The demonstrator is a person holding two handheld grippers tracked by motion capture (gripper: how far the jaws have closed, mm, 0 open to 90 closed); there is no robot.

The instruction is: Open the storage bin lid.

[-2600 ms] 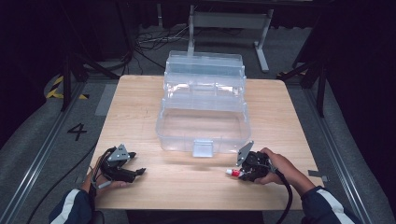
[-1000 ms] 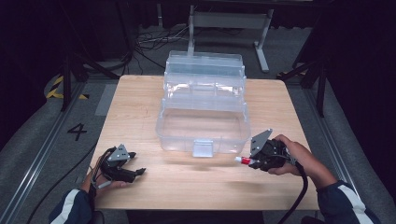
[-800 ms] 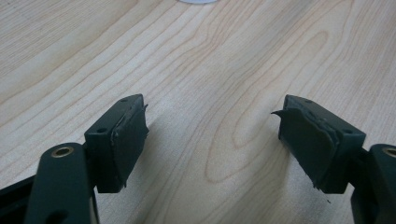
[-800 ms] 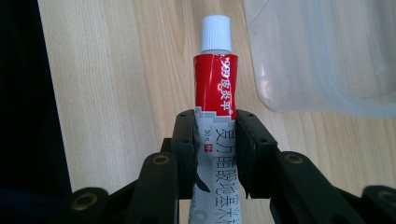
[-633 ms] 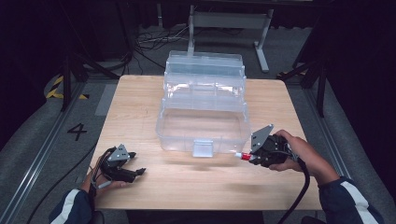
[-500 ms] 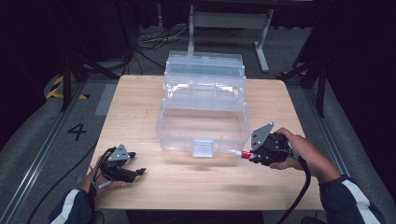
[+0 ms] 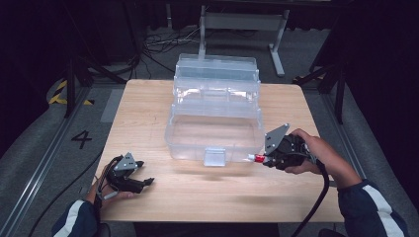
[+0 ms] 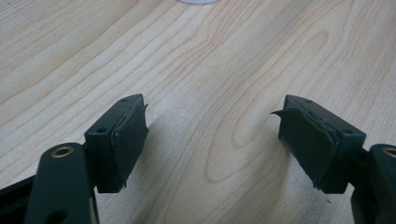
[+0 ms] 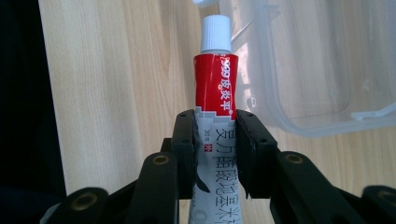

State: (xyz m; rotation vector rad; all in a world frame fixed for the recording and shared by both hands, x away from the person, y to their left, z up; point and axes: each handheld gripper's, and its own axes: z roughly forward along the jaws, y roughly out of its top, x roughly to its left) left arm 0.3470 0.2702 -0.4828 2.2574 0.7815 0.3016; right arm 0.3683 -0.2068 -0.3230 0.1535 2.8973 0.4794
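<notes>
The left tool [image 7: 129, 177] rests low on the table [image 7: 148, 108], well to the left of the clear plastic box [image 7: 215, 116] and nearer the person than it. Its jaws are released and spread, with only bare wood grain between the worn black pads [image 8: 130, 140].

The box is a stepped, see-through organiser with its tiers fanned open and a small latch tab at the front. Its lower tray looks empty.

At the box's front right corner, the right tool [image 7: 271, 158] is clenched on a small tube [image 9: 215, 112]. The tube is soft-walled, red near the top and white lower down, with printed characters and a ribbed white screw cap that points toward the box.

The pickup looks done. Judging by this, what remains is carrying the tube over the rim and letting it go inside a tray.
</notes>
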